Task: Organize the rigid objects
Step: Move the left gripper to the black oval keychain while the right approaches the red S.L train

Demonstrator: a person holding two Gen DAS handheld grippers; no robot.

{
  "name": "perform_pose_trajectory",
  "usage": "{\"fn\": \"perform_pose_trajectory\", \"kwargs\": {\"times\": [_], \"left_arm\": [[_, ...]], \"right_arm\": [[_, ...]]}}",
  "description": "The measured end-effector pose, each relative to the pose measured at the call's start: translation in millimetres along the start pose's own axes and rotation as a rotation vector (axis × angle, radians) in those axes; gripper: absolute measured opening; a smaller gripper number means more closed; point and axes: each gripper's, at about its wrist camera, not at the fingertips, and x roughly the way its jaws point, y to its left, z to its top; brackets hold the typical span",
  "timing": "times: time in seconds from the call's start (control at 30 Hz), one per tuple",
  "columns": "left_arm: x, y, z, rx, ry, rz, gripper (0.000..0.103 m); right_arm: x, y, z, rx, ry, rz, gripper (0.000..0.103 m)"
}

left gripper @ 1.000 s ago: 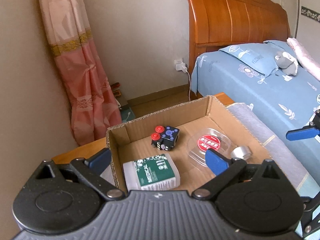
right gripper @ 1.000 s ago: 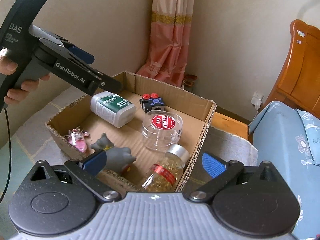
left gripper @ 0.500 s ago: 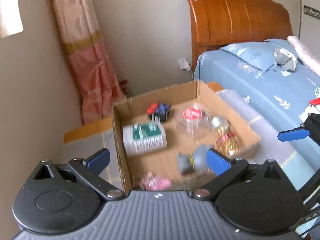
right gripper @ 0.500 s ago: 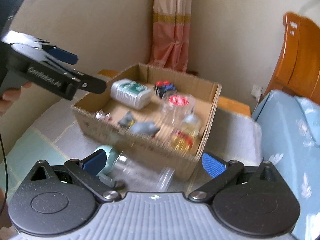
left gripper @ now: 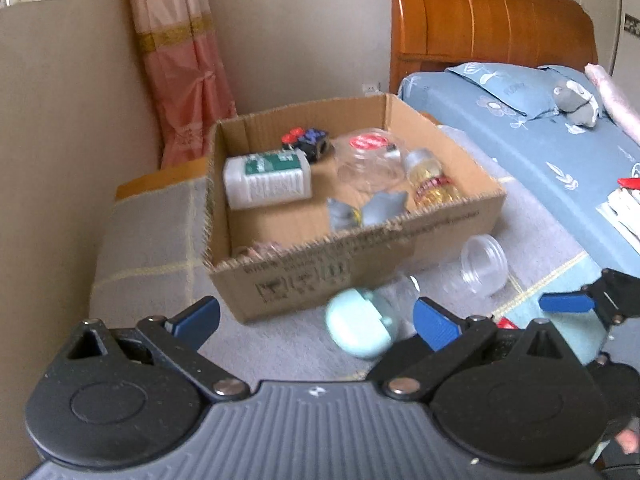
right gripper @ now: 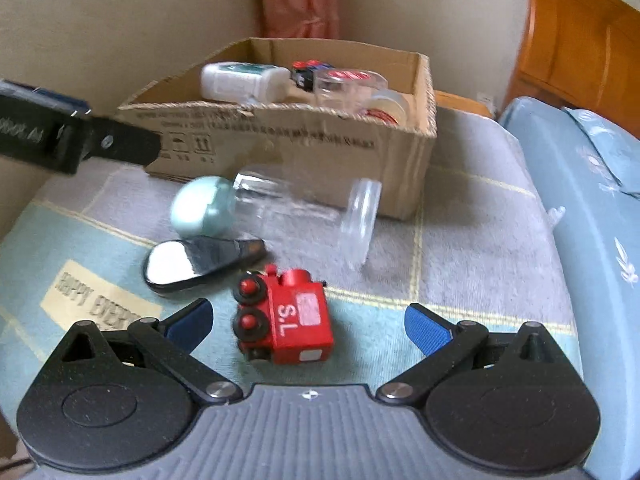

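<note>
Both the left gripper (left gripper: 316, 318) and right gripper (right gripper: 308, 322) gape empty; cardboard box (left gripper: 360, 256) holds roughly 6 blurred items.

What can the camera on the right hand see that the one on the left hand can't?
Only the right wrist view shows the red toy train and the little mirror, both on the mat in front of the open right tongs. Only the left wrist view shows the grey stuffed toy on the bed. Both show the cardboard box, the white bottle inside it, and the clear jar with a mint lid lying outside it.
</note>
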Motion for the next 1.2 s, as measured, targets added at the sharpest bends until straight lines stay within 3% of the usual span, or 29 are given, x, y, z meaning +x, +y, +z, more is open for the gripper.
{"fn": "perform_pose_trajectory", "kwargs": {"times": [0.23, 0.57, 0.8, 1.03, 1.2], "left_arm": [[8.0, -16.1, -22.0, -0.01, 0.036, -0.068, 0.102], [24.9, -34.0, -44.2, 0.02, 0.054, -0.035, 0.102], [31.5, -19.6, -54.2, -0.017, 0.09, 0.015, 0.102], [28.5, 15.2, -66.5, -0.165, 0.106, -0.023, 0.103], [17.6, 11.2, -64.6, -0.147, 0.085, 0.029, 0.102]], "right_arm": [[10.5, -15.0, -11.1, 0.042, 0.002, -0.037, 0.103], [7.4, -29.7, -18.1, 0.052, -0.023, -0.046, 0.103], [4.6, -29.3, -20.5, 0.049, -0.033, -0.044, 0.103], [2.6, -28.8, -24.3, 0.047, -0.047, -0.044, 0.103], [0.9, -29.1, -26.3, 0.041, -0.05, -0.041, 0.103]]}}
